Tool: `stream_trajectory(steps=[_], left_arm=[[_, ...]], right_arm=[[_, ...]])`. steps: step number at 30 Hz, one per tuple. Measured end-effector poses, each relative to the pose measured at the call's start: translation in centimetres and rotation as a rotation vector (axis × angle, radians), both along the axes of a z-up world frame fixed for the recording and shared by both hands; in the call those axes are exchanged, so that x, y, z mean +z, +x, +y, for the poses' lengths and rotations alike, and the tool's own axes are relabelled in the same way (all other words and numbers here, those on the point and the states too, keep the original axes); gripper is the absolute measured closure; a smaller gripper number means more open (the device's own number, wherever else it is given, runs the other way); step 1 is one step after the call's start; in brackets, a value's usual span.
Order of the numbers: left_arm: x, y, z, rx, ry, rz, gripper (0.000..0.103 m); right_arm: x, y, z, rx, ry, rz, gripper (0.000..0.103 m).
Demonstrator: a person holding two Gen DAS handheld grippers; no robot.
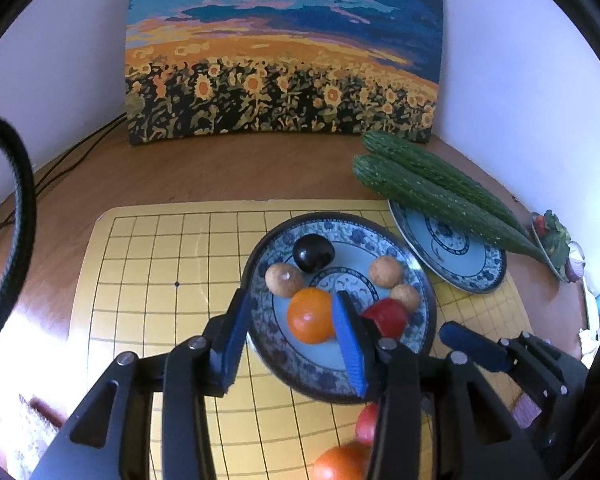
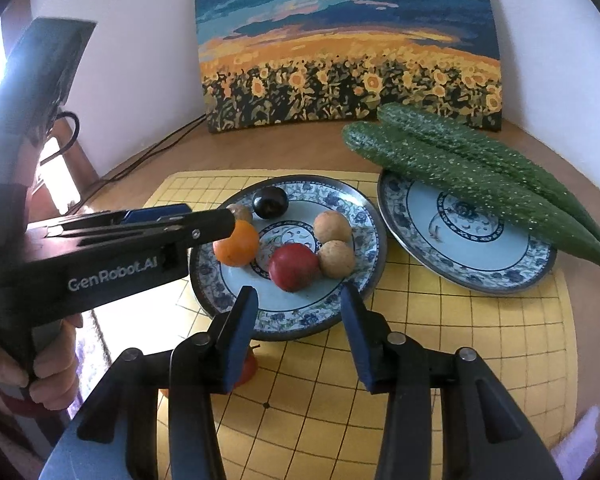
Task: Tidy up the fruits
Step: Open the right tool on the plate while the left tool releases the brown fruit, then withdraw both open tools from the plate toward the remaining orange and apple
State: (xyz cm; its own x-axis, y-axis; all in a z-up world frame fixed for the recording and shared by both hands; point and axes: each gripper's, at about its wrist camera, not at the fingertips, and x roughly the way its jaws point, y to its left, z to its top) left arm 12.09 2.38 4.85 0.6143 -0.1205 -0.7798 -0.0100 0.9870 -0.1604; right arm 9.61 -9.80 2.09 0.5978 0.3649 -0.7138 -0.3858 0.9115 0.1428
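Note:
A blue-patterned plate [image 1: 380,236] [image 2: 352,204] holds an orange [image 1: 311,315] [image 2: 237,245], a red fruit [image 1: 386,317] [image 2: 294,267], a dark plum [image 1: 313,253] [image 2: 270,202] and three brown round fruits [image 1: 385,272] [image 2: 332,227]. My left gripper [image 1: 290,318] [image 2: 220,216] is open, its jaws straddling the orange on the plate, apart from it. My right gripper [image 2: 298,304] [image 1: 460,334] is open and empty above the plate's near rim. Another orange [image 1: 340,463] and red fruit [image 1: 367,424] [image 2: 246,368] lie on the yellow grid mat [image 1: 160,264] [image 2: 440,340].
A second patterned plate [image 1: 472,276] [image 2: 480,264] to the right carries two long cucumbers [image 1: 432,188] [image 2: 460,168]. A sunflower painting [image 1: 284,52] [image 2: 348,44] leans on the wall behind. Cables [image 1: 72,156] run at the left. Small clutter [image 1: 556,240] sits at the far right.

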Motion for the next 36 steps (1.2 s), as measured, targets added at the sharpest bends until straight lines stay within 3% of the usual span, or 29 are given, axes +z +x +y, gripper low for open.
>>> stream_trajectory(steps=[18, 36], left_arm=[[0.5, -5.3, 0.6, -0.003, -0.014, 0.010, 0.059], [-1.6, -9.1, -1.2, -0.052, -0.060, 0.055, 0.059]], right_arm=[[1.1, -3.4, -2.3, -0.052, 0.015, -0.008, 0.058], [0.3, -6.1, -3.3, -0.070, 0.010, -0.002, 0.058]])
